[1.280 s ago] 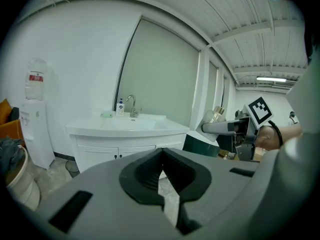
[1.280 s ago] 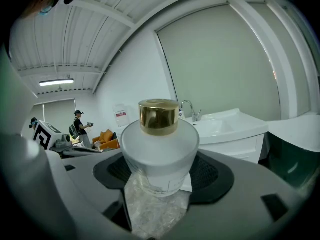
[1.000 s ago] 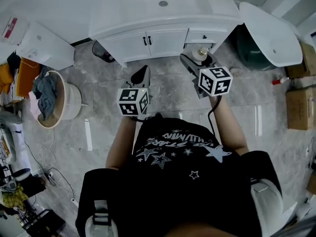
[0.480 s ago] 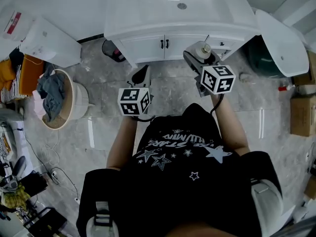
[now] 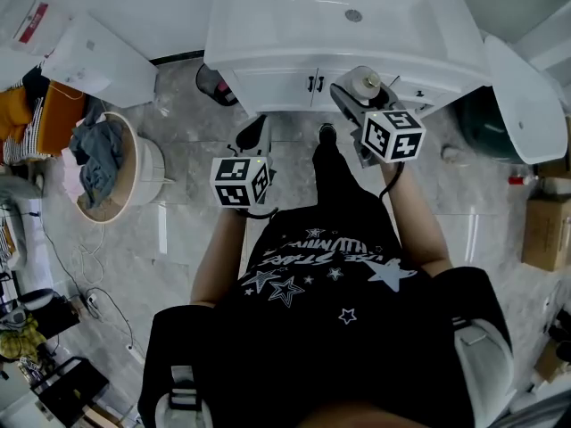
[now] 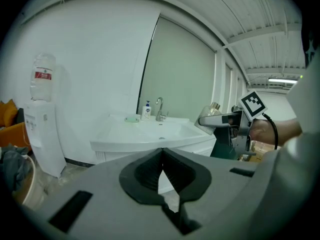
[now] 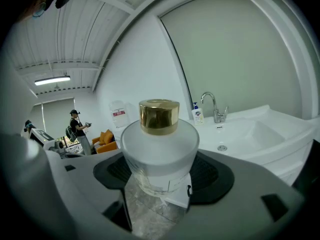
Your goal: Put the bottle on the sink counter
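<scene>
Grey tiled floor (image 5: 178, 230), water dispenser (image 5: 98, 56) and laundry basket (image 5: 147, 172) far left | left gripper (image 5: 254, 132) clenched on nothing, out before the cabinet doors (image 5: 303, 86) | white sink counter (image 5: 268, 25) with tap (image 6: 159, 109), soap dispenser (image 6: 146, 110) | right gripper (image 5: 357, 92) clamps the gold-capped bottle (image 5: 366, 82), held aloft at the counter's front right edge.

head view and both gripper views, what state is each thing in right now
frosted glass bottle with a gold cap: capped, upright, held in the air
right gripper: shut on the bottle
left gripper: shut, empty
white vanity cabinet doors: closed
round beige laundry basket: holding clothes
</scene>
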The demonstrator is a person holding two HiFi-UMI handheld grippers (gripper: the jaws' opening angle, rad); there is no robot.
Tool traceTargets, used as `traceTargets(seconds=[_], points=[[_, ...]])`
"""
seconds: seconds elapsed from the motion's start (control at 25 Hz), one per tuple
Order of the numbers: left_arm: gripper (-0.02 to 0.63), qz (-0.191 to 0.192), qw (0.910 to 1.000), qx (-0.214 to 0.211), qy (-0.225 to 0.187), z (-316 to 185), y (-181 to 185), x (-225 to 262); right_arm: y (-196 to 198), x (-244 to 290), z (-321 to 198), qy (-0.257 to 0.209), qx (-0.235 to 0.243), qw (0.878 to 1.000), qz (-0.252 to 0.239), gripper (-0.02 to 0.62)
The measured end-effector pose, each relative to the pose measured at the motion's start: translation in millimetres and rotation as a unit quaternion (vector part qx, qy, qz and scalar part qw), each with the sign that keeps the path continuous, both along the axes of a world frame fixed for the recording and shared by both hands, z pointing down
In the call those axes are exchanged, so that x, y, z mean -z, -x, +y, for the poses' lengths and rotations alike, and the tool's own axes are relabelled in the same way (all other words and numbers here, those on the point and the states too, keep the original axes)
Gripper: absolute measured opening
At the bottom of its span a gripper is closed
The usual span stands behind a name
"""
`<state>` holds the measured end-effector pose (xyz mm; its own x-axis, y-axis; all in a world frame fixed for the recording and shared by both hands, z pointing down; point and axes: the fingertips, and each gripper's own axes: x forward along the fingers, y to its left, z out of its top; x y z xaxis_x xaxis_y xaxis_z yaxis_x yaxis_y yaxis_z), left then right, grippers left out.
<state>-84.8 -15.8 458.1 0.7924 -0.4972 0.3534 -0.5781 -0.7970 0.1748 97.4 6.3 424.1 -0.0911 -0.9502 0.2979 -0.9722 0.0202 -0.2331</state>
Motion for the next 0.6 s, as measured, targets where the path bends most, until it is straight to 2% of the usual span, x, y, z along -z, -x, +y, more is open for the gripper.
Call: traceTargets(seconds=[0.32, 0.6], points=[[0.008, -0.009, 0.9986, 0.053, -0.001, -73, -7, 0, -9, -10, -97, 0.007, 0.054, 0.999, 0.001, 0.321], [0.008, -0.022, 0.9946, 0.101, 0.009, -158, -26, -3, -27, -16, -197, 0.013, 0.107, 0.994, 0.005, 0.321]])
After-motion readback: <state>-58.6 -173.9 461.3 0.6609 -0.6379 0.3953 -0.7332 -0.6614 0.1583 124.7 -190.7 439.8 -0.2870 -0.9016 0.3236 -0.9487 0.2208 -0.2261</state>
